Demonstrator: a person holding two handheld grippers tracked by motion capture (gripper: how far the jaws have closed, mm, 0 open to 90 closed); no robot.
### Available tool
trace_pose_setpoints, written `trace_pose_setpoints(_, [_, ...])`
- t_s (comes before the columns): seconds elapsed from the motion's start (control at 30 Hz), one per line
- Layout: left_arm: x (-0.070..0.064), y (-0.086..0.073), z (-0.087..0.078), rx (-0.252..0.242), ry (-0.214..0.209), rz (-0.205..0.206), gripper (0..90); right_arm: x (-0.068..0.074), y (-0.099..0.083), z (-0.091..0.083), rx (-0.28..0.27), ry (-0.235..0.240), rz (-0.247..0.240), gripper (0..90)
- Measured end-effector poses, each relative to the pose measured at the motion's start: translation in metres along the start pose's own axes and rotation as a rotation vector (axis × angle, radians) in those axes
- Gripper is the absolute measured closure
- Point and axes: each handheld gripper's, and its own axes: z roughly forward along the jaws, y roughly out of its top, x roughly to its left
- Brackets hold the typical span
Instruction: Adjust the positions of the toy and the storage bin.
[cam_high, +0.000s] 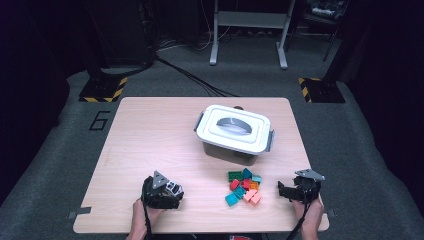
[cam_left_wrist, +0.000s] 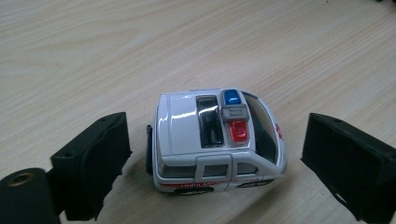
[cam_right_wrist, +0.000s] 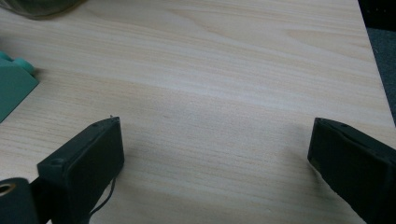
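A white toy ambulance with a blue and a red roof light stands on its wheels on the wooden table. My left gripper is open around it, a jaw on each side with a small gap to the car. From above, the left gripper sits near the table's front left and the toy ambulance peeks out at its tip. My right gripper is open over bare wood, and in the high view the right gripper rests at the front right.
A pile of several coloured bricks lies between the two grippers. A green brick shows at the left edge of the right gripper view. A lidded white and grey box stands at the table's middle back. The table's right edge is close.
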Motion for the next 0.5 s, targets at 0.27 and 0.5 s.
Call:
trace_pose_setpoints(0.27, [-0.0052, -0.0033, 0.0021, -0.005, 0.034, 0.004, 24.2, -0.0005, -0.0001, 0.0004, -0.009, -0.002, -0.005, 3.6])
trace_pose_setpoints(0.5, [-0.0068, -0.0045, 0.0016, -0.008, 0.036, -0.002, 24.3, -0.0005, -0.0002, 0.0002, -0.011, -0.004, -0.007, 3.7])
